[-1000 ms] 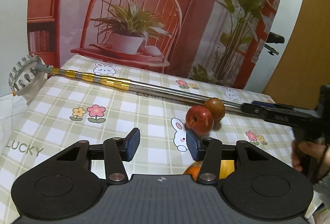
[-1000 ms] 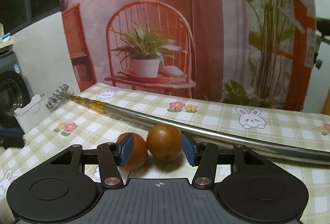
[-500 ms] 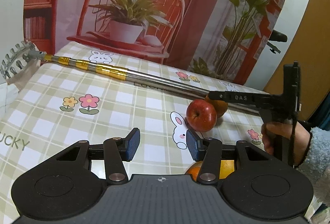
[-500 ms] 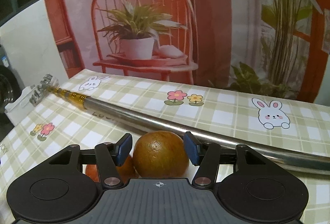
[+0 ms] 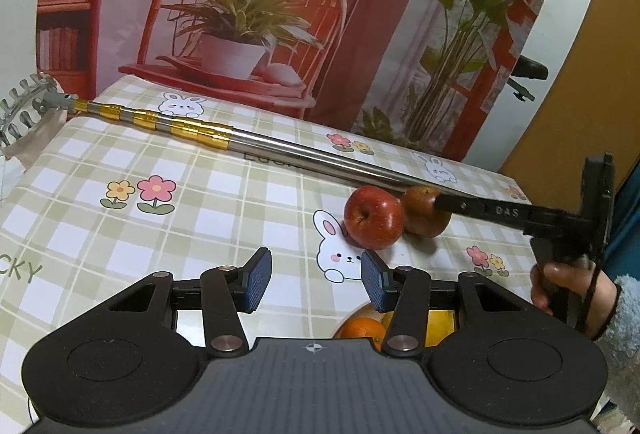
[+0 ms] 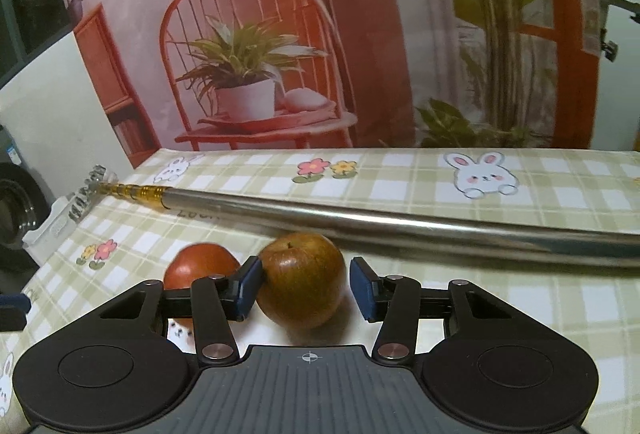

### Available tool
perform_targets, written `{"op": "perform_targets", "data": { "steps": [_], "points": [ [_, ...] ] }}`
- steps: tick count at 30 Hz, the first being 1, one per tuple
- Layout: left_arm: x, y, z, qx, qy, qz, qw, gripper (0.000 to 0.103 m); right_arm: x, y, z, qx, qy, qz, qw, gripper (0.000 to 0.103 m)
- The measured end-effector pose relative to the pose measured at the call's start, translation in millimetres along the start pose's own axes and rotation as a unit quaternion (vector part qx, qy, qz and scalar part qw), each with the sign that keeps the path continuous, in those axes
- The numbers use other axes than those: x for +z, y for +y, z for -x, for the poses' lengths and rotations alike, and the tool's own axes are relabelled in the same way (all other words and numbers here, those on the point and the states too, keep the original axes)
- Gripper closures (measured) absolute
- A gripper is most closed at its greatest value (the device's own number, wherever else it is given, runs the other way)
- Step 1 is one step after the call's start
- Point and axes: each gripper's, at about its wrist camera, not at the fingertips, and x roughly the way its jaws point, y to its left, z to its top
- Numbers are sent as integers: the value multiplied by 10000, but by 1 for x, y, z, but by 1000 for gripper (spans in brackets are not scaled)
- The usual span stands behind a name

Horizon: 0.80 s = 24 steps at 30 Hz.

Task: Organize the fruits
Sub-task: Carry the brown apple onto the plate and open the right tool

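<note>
1. Left wrist view: my left gripper point(image 5: 316, 278) hangs low over the green-and-white checked tablecloth with bunnies and flowers point(image 5: 192, 202), its blue-padded fingers spread wide with nothing between them.
2. Ahead and to the right of it lie two fruits touching each other: a shiny red apple point(image 5: 374, 217) and, behind it, a duller brownish-red apple point(image 5: 420, 212). My right gripper reaches in from the right, held in my hand point(image 5: 560, 286), and its black finger lies against the brownish apple.
3. Under my left gripper, partly hidden by its body, I can see a round orange point(image 5: 360, 328) and something yellow beside it, seemingly in a pale dish whose rim just shows. I judge that is where the fruit is being gathered, so part of the job looks done.
4. A long telescopic metal pole with gold bands point(image 5: 248, 142) lies slantwise across the table just behind the apples; its toothed head hangs off the far left edge.
5. Right wrist view: my right gripper point(image 6: 306, 288) straddles the brownish-red apple point(image 6: 302, 280). The left pad touches its side; a small gap shows at the right pad, so the fingers are parted and not yet clamped.
6. The red apple point(image 6: 200, 264) sits just left, behind my left finger.
7. Left to do, as I judge: close on this apple, carry it to the dish, then fetch the red one.
</note>
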Motion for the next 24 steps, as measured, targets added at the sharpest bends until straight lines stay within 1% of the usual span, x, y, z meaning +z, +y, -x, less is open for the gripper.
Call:
{"op": "perform_targets", "data": {
  "steps": [4, 6, 8, 9, 12, 15, 18, 22, 24],
  "points": [
    [-1, -1, 1, -41, 4, -6, 10000, 51, -2, 5, 12, -235, -41, 297, 9993, 56],
    [-1, -1, 1, -52, 1, -3, 10000, 51, 0, 9, 16, -174, -109, 441, 9988, 50],
    [-1, 0, 1, -59, 6, 12, 10000, 51, 2, 16, 14, -149, -96, 591, 9981, 39],
    [-1, 0, 0, -60, 10, 18, 10000, 51, 3, 19, 11, -176, -35, 668, 9976, 38],
    [-1, 1, 0, -64, 11, 42, 10000, 51, 2, 24, -7, -308, 224, 742, 9965, 38],
    [-2, 1, 1, -65, 20, 52, 10000, 51, -2, 21, -20, -341, 362, 612, 9969, 38],
    [-4, 3, 0, -48, 61, 78, 9999, 51, -5, 17, -27, -279, 370, 400, 9981, 39],
    [-5, 3, 0, -50, 85, 109, 9999, 51, -6, 16, -36, -313, 471, 406, 9976, 43],
    [-6, 3, 0, -53, 84, 110, 9999, 51, -8, 17, -37, -314, 504, 393, 9975, 43]
  ]
}}
